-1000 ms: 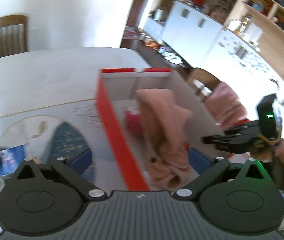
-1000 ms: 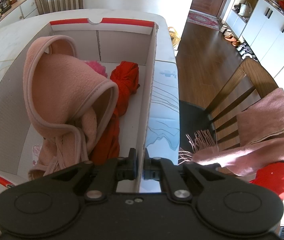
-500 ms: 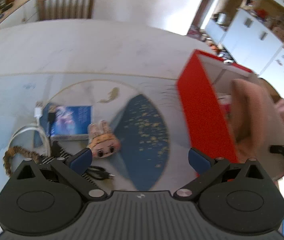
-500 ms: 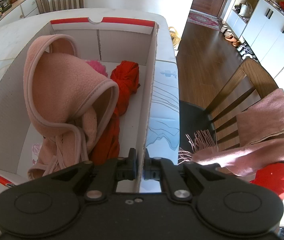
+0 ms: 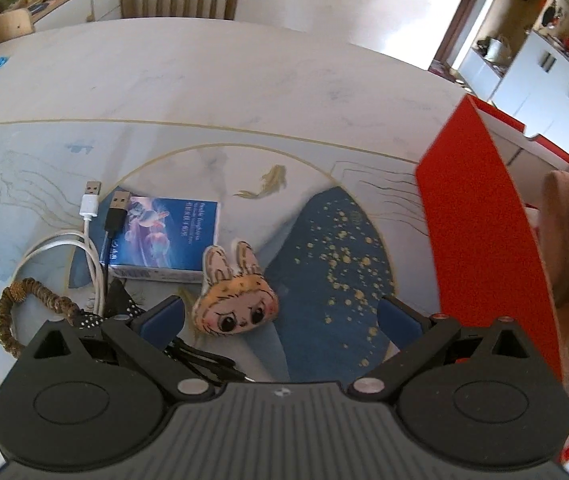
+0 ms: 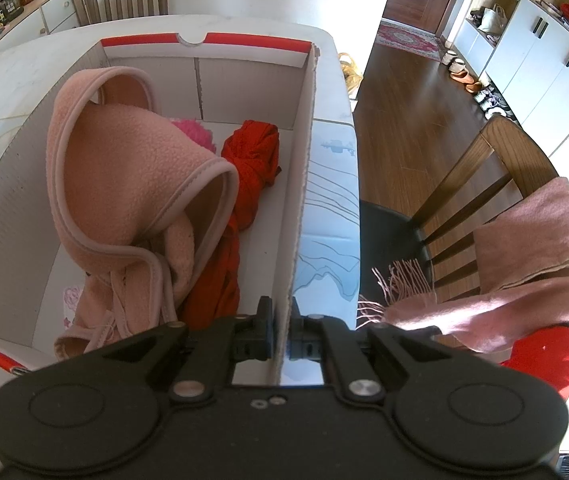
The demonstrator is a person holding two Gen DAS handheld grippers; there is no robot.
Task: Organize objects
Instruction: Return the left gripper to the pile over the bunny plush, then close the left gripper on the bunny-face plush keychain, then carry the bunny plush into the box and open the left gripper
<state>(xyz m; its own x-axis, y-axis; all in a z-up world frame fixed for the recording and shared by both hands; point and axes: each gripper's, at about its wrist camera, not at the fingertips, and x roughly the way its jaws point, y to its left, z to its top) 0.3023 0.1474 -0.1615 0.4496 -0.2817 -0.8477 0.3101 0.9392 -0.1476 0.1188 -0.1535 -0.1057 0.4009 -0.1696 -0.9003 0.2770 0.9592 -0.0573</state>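
The pale patterned bench (image 5: 244, 80) carries a red-and-white cardboard box (image 5: 480, 232) at its right edge, a pink fleece garment (image 6: 124, 176) now draped inside. The right tongs (image 6: 282, 332) stay clamped on the box's side wall. The left tongs (image 5: 280, 320), empty and wide apart, have swung away from the box to hover over a flat bunny-eared doll-face charm (image 5: 234, 296), probably next.
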